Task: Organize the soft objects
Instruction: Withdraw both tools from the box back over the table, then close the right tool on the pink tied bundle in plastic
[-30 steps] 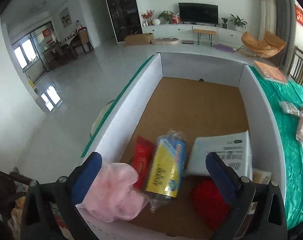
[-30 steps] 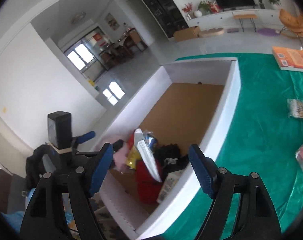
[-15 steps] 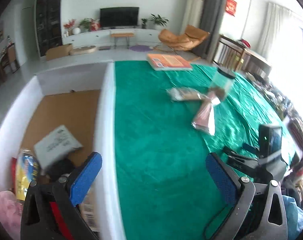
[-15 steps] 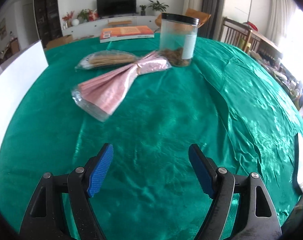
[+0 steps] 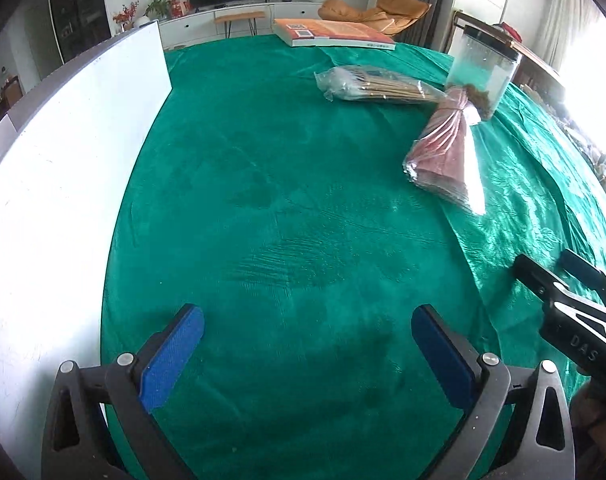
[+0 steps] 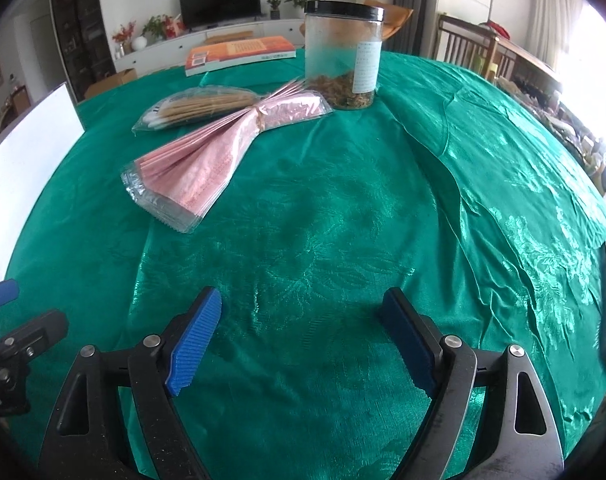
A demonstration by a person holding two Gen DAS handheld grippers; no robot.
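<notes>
A clear pack of pink face masks (image 5: 443, 160) (image 6: 207, 156) lies on the green tablecloth (image 5: 287, 208), past both grippers. Behind it lies a bag of cotton swabs (image 5: 379, 86) (image 6: 195, 108). My left gripper (image 5: 307, 332) hovers open over bare cloth, close to the white box wall (image 5: 63, 160), with nothing between its blue pads. My right gripper (image 6: 303, 320) hangs over the cloth in front of the mask pack. Its jaws are opening and nothing is between them. Its fingers show at the right edge of the left wrist view.
A plastic jar with a black lid (image 6: 343, 56) (image 5: 483, 68) stands just behind the mask pack. An orange book (image 6: 239, 54) (image 5: 331, 32) lies at the table's far edge. The tall white box wall (image 6: 23, 160) borders the cloth on the left. Wooden chairs stand at the far right.
Both views have swung from the box interior to the green cloth. The pink puff by my left pad a second ago is out of view. The right view has held still lately.
</notes>
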